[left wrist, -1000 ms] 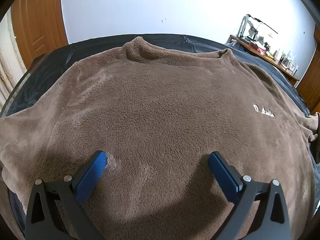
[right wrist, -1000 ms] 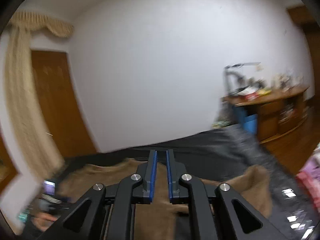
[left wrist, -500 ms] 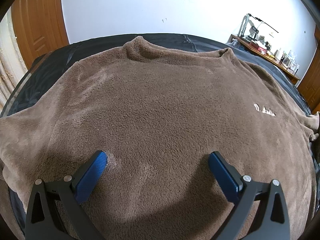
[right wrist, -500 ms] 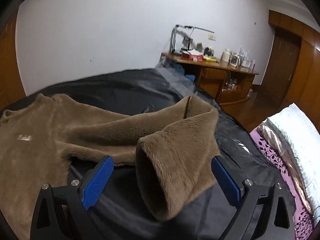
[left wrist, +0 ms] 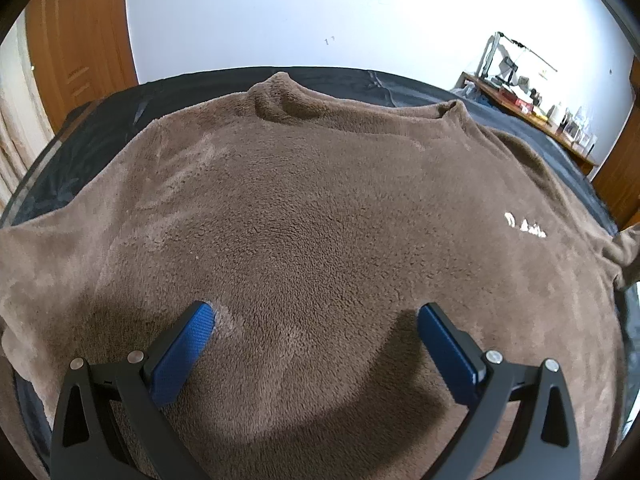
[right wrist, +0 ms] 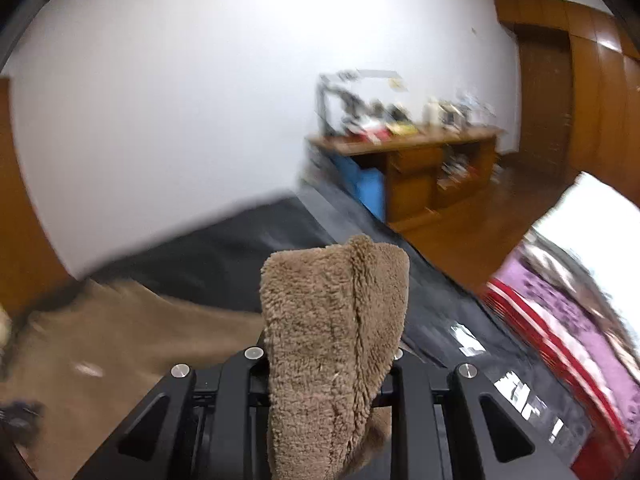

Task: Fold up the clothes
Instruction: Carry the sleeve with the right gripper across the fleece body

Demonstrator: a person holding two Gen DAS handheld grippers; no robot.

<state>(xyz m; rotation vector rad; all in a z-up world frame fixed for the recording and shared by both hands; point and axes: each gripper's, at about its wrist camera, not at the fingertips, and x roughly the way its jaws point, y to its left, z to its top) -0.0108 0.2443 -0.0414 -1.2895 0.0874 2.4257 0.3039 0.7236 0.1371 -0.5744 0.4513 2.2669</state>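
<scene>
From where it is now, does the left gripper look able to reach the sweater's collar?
Probably yes. The left gripper is open low over the sweater, and only flat fleece lies between it and the collar.

The sweater (left wrist: 320,220) is brown, thick fleece, matt and fuzzy. The bed cover (right wrist: 224,256) beneath is dark cloth with slight sheen. The fingers (left wrist: 182,354) carry blue textured pads on matt black plastic. The cabinet (right wrist: 420,168) at right is glossy wood.

The left gripper (left wrist: 316,320) is held low over the brown fleece sweater (left wrist: 320,208), its blue-padded jaws spread wide with nothing between them. The right gripper (right wrist: 326,354) is clamped on the sweater's cuff (right wrist: 334,320), raised above the sweater.
</scene>
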